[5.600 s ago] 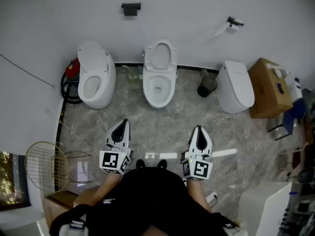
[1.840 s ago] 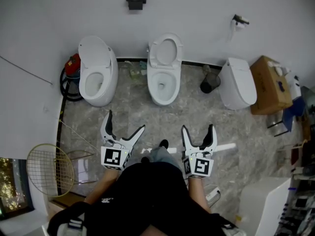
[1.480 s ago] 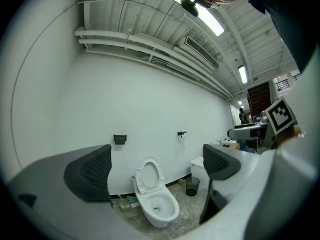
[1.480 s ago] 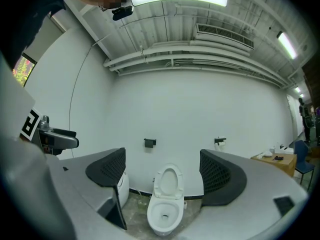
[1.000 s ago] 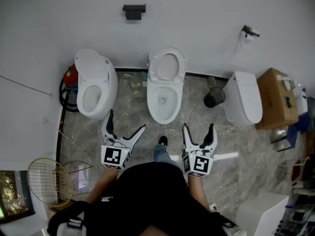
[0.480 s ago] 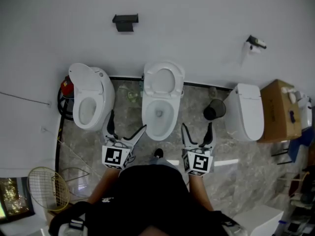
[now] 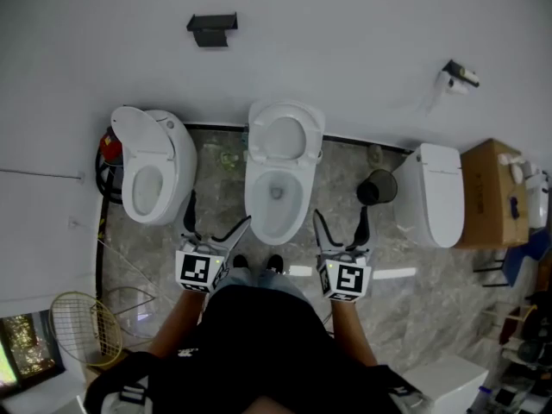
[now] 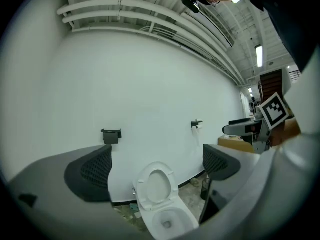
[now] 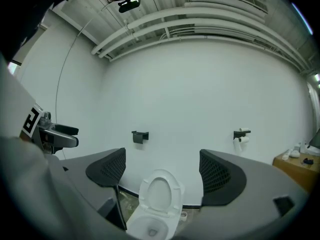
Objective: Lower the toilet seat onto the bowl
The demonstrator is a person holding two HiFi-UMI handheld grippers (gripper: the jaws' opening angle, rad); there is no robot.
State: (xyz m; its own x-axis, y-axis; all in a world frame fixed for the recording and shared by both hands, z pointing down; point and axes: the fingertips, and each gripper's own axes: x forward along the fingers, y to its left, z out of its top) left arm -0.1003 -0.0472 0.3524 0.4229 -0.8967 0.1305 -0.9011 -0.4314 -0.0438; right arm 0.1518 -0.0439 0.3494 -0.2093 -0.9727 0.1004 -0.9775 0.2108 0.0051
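Observation:
The middle white toilet (image 7: 274,203) stands against the wall with its seat (image 7: 285,136) and lid raised upright. In both gripper views the seat (image 8: 153,187) (image 9: 160,194) leans back above the open bowl (image 8: 170,223) (image 9: 149,227). My left gripper (image 7: 216,216) is open near the bowl's front left, touching nothing. My right gripper (image 7: 340,216) is open off the bowl's front right, also empty. Seen between the wide left jaws (image 8: 157,166) and the right jaws (image 9: 162,171), the toilet is still some way off.
Another toilet (image 7: 148,175) with its lid up stands to the left, a closed one (image 7: 435,195) to the right. A black bin (image 7: 373,188), a cardboard box (image 7: 496,192), a black wall holder (image 7: 211,28), a paper roll holder (image 7: 457,76) and a racket (image 7: 82,326) are around.
Both grippers went from shut to open early on. Since then the person has walked up to the middle toilet, which now lies just ahead of the grippers.

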